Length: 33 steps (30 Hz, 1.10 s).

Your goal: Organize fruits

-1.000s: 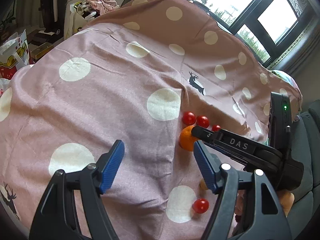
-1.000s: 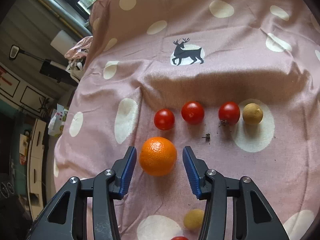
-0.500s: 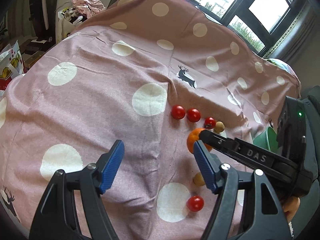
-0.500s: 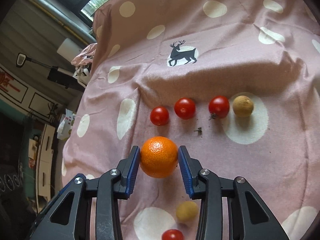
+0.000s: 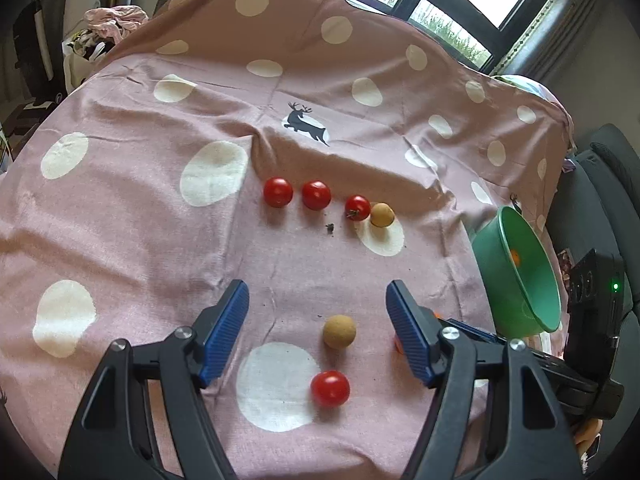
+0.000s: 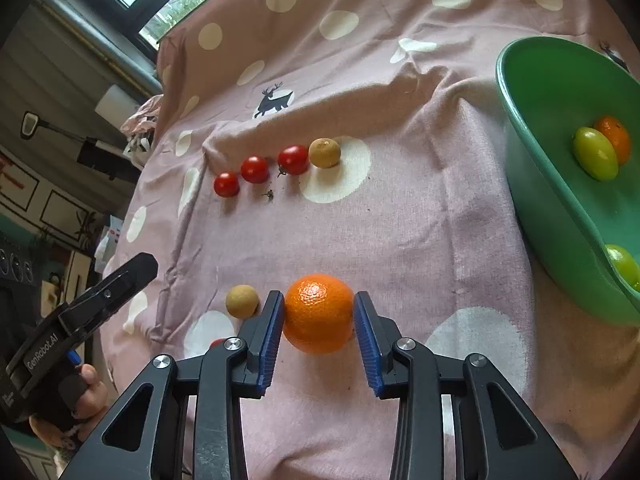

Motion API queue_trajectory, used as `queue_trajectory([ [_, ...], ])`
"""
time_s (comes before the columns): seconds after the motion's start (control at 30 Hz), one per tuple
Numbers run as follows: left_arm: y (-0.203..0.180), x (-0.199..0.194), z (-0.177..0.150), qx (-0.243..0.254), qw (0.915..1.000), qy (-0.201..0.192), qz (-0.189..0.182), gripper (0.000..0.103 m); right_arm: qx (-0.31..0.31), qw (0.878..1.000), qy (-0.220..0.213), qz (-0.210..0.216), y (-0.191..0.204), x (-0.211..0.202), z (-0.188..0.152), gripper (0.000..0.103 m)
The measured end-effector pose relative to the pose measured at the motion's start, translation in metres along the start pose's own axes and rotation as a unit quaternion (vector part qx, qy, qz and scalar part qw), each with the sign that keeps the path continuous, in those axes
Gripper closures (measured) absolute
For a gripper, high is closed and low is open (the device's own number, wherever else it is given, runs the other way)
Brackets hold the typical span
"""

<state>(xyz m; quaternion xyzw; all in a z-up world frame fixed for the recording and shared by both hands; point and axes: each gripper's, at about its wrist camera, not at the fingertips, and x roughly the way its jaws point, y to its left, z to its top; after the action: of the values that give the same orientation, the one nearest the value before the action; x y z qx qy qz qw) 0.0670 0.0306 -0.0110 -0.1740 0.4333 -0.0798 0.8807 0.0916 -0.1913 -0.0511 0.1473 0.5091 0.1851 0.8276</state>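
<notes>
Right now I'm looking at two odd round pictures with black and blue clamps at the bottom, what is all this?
No robot here: a person holds a hand-operated claw in each hand, each carrying a wide-angle camera looking along its fingers. One picture comes from the left claw, which is open and holds nothing. The other comes from the right claw, shut on an orange. On the pink spotted cloth lie a row of three tomatoes, a small brown fruit beside them, plus another brown fruit and tomato nearer. A green bowl on the right already holds some fruit.
</notes>
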Motion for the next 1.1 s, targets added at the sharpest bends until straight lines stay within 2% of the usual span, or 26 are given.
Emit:
queue_trajectory([
  [0.33, -0.016, 0.010, -0.010, 0.024, 0.9996, 0.016, -0.001, 0.035, 0.020, 1.000, -0.006, 0.021, -0.015, 0.003, 0.003, 0.065],
  [0.5, -0.028, 0.018, -0.018, 0.040, 0.9988, 0.028, -0.005, 0.037, 0.028, 0.999, -0.019, 0.013, -0.023, -0.002, 0.006, 0.065],
  [0.8, -0.064, 0.041, -0.038, 0.090, 0.9934, 0.060, -0.038, 0.038, 0.043, 0.999, -0.013, 0.028, -0.034, -0.005, 0.005, 0.065],
  [1.1, -0.073, 0.062, -0.044, 0.074, 0.9902, 0.087, -0.080, 0.038, 0.049, 0.998, -0.010, 0.030, -0.038, -0.006, 0.005, 0.065],
])
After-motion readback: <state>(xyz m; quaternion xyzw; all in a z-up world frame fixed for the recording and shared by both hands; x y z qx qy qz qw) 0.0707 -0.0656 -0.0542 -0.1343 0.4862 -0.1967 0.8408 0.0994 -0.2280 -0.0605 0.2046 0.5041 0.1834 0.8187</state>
